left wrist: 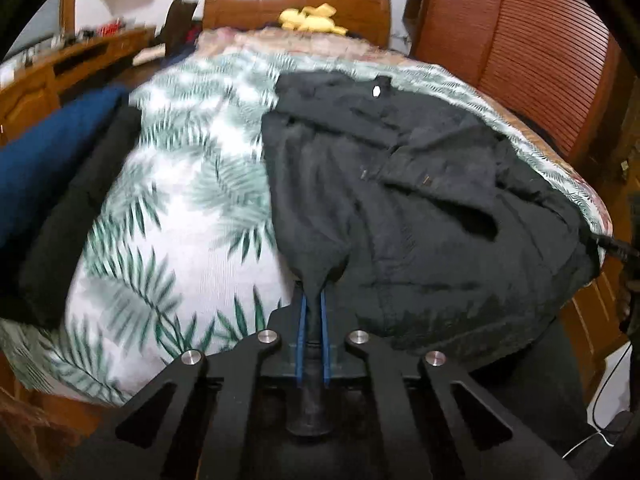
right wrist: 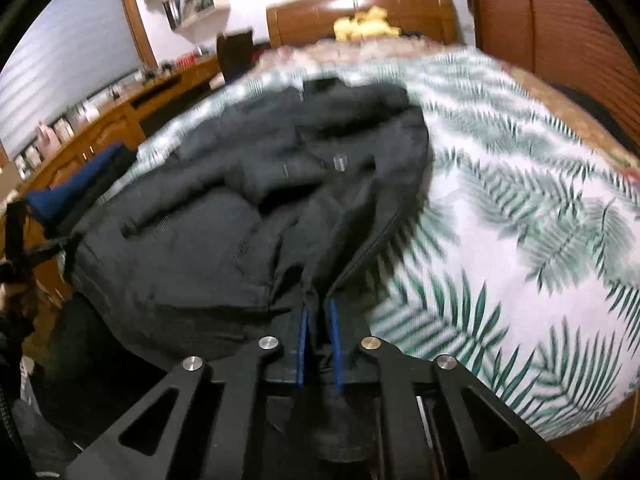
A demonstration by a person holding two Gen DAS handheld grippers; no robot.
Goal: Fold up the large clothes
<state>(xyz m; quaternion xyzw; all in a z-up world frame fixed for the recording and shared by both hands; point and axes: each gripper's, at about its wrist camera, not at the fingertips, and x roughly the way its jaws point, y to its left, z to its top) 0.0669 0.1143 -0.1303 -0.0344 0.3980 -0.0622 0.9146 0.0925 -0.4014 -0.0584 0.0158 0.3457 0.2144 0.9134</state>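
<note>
The black jacket (left wrist: 420,200) lay rumpled on the bed's leaf-print cover (left wrist: 180,200) near its foot edge (wrinkled all over). The left claw (left wrist: 314,312) pinched its hem; the right claw (right wrist: 319,320) gripped another bunched edge.

A rumpled black padded jacket (left wrist: 420,208) lies on a bed with a white leaf-print cover (left wrist: 176,220). The left gripper (left wrist: 314,312) pinches the jacket's near hem between blue-edged fingers (left wrist: 302,320). Folded blue and black clothes (left wrist: 52,184) sit at the left.
</note>
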